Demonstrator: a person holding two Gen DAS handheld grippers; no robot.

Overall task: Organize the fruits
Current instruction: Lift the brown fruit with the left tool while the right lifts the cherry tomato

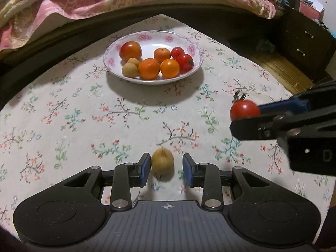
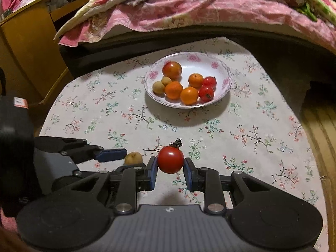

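A small brown longan-like fruit (image 1: 162, 164) lies on the flowered tablecloth between the fingers of my left gripper (image 1: 167, 161). That gripper is open: its left pad is close to the fruit and a gap shows at the right pad. My right gripper (image 2: 170, 163) is shut on a red cherry tomato (image 2: 170, 159) with a dark stem, held just above the cloth. In the left wrist view the tomato (image 1: 244, 109) and right gripper (image 1: 245, 115) sit at the right. The white flowered plate (image 1: 113, 48) farther back holds several fruits: a big tomato, mandarins, two cherry tomatoes, two brown fruits.
A bed with a pink quilt (image 2: 189, 10) runs along the table's far edge. A dark drawer cabinet (image 1: 304, 40) stands at the right and a wooden cabinet (image 2: 27, 48) at the left. Bare cloth (image 1: 63, 115) lies between the plate and the grippers.
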